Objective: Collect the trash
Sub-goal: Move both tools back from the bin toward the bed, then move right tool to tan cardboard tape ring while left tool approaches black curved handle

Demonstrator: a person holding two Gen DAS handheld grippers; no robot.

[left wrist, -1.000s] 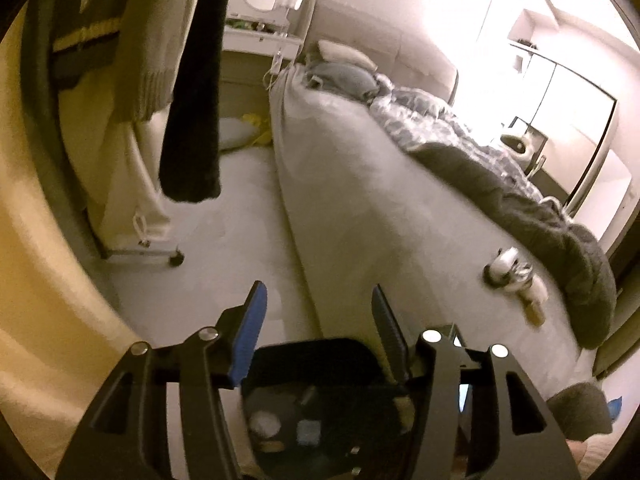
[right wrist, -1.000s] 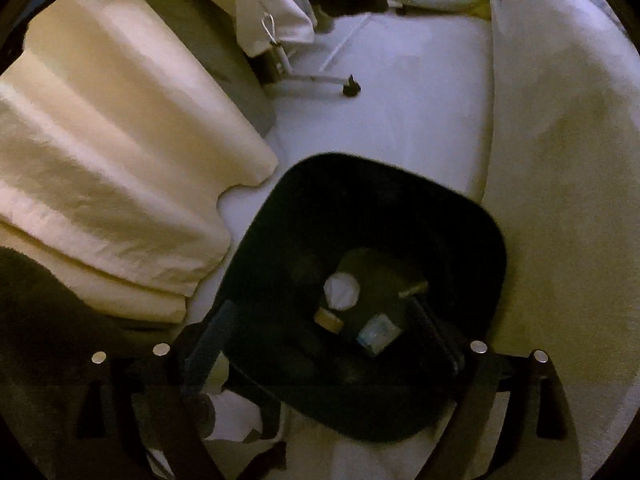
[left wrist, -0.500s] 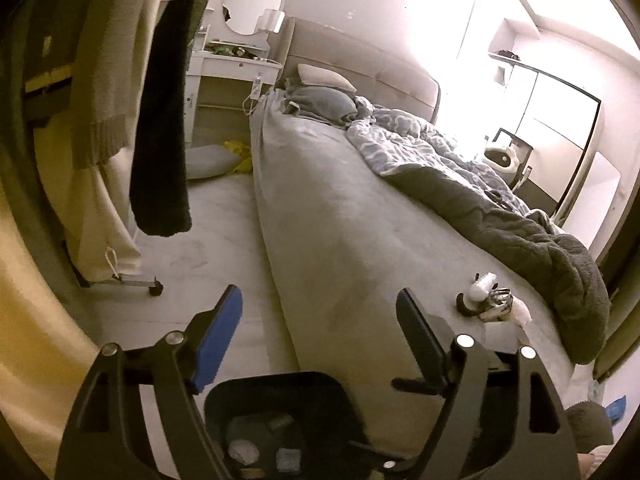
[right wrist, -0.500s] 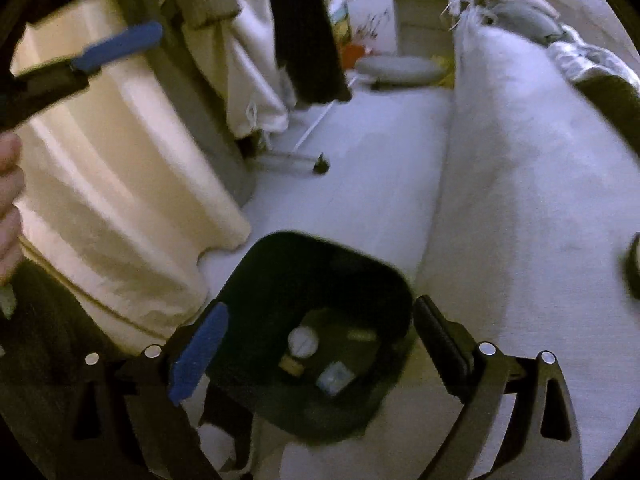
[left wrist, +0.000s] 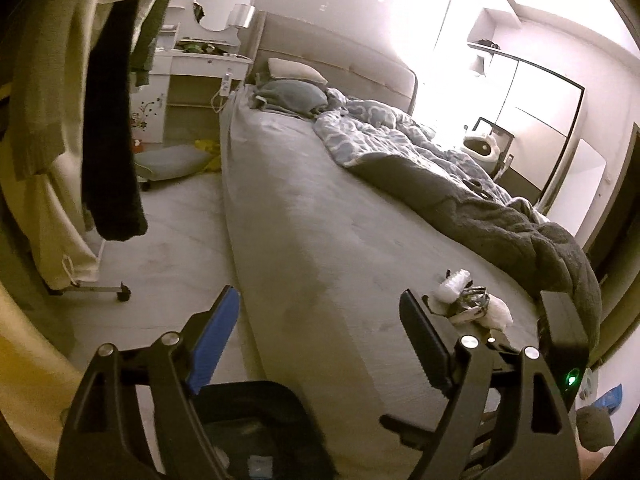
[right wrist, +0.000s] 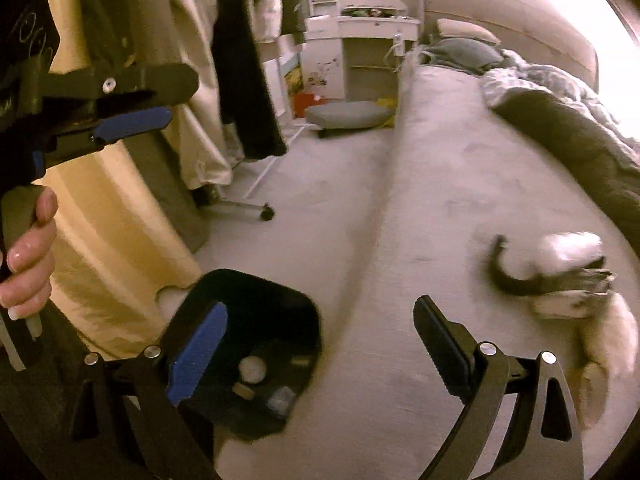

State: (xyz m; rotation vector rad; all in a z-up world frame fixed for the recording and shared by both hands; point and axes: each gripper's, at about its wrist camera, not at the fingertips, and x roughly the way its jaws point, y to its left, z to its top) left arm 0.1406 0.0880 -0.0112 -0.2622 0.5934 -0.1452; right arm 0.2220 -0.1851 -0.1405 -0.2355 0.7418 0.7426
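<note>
A black trash bin [right wrist: 256, 344] stands on the floor beside the bed, with a few bits of trash inside; its rim shows low in the left wrist view [left wrist: 256, 400]. A small pile of trash [left wrist: 468, 304] of white tissues and dark wrappers lies on the bed near its foot; in the right wrist view it is blurred [right wrist: 568, 280]. My left gripper [left wrist: 320, 340] is open and empty above the bed edge, left of the pile. My right gripper [right wrist: 320, 344] is open and empty between the bin and the pile. The left gripper also shows in the right wrist view [right wrist: 132, 120].
A grey bed [left wrist: 320, 200] with a rumpled duvet [left wrist: 480, 200] fills the right. A wheeled clothes rack with hanging garments [left wrist: 112, 140] stands on the left. A cushion [left wrist: 172, 162] lies on the floor by a white dresser [left wrist: 192, 92].
Both grippers have lifted away from the bin and swung right toward the bed. The bin has dropped low in both views and the trash pile has come into the right wrist view.
</note>
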